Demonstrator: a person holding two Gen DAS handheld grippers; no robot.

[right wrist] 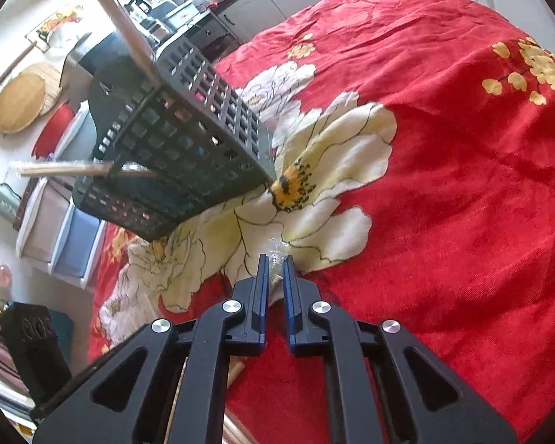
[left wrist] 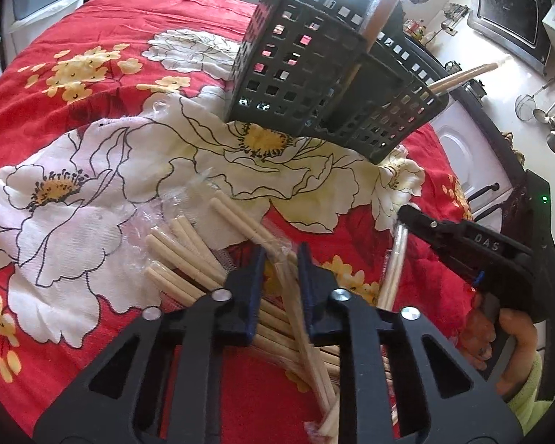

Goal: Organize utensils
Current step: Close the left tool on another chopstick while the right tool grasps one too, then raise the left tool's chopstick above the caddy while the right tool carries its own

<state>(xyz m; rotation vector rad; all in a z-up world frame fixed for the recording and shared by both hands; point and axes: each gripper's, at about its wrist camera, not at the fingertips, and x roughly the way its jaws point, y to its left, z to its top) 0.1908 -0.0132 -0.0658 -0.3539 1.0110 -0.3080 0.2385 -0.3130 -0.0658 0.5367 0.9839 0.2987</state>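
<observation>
- Left gripper (left wrist: pixel 281 259) clamped on one wrapped pale wooden chopstick pair (left wrist: pixel 294 296), its lower end cut off below.
- Right gripper (right wrist: pixel 275 270) closed on a wrapped chopstick tip (right wrist: pixel 275 281), mostly hidden.
- Black perforated plastic utensil basket (left wrist: pixel 314 85) seen ahead of both.

A wrapped pair of pale wooden chopsticks (left wrist: pixel 296 307) is clamped by the left gripper (left wrist: pixel 281 259) above the red floral tablecloth (left wrist: pixel 111 118); a black perforated plastic caddy (left wrist: pixel 314 85) is seen beyond.
</observation>
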